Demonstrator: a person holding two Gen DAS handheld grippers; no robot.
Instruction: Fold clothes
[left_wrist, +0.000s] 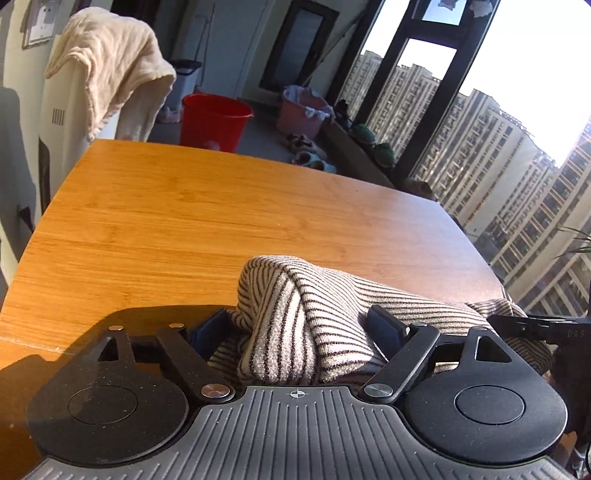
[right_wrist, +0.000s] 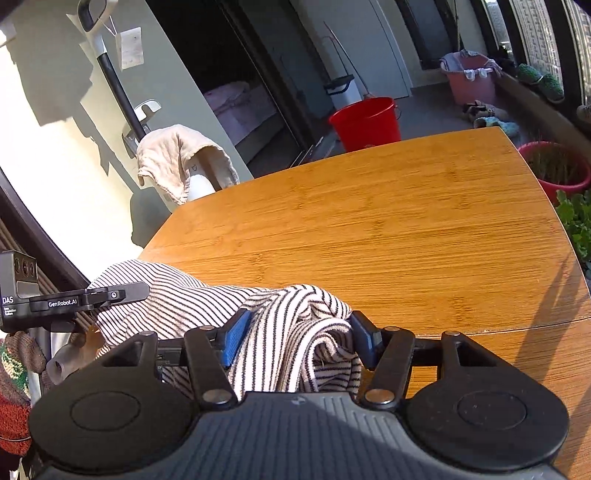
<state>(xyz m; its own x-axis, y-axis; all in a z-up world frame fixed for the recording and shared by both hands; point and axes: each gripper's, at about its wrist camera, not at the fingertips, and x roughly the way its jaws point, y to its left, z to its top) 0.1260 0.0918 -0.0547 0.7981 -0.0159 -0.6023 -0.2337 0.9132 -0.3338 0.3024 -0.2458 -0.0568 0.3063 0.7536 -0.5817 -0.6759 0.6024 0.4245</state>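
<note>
Sunny worktop (right_wrist: 406, 229) is bare so the striped top (right_wrist: 295, 332) can spread; left claw (left_wrist: 303, 332) and right claw (right_wrist: 299, 336) each pinch a bunch.

Garment (left_wrist: 295, 314) in my grip: cream knit, thin dark stripes throughout. My left hand-held gripper (left_wrist: 301, 325): black linkage, grey ribbed body, dark blue pads (left_wrist: 384, 326). My right hand-held gripper (right_wrist: 295, 332): same black and grey, pads (right_wrist: 234, 334) a brighter blue. Worktop (left_wrist: 184, 221): orange-brown wood, fine straight grain. Bucket (right_wrist: 365, 123) on the floor: solid red. Basket (right_wrist: 471, 83) by the window: pale pink. Cloth (left_wrist: 107, 66) draped behind the worktop: plain beige.
</note>
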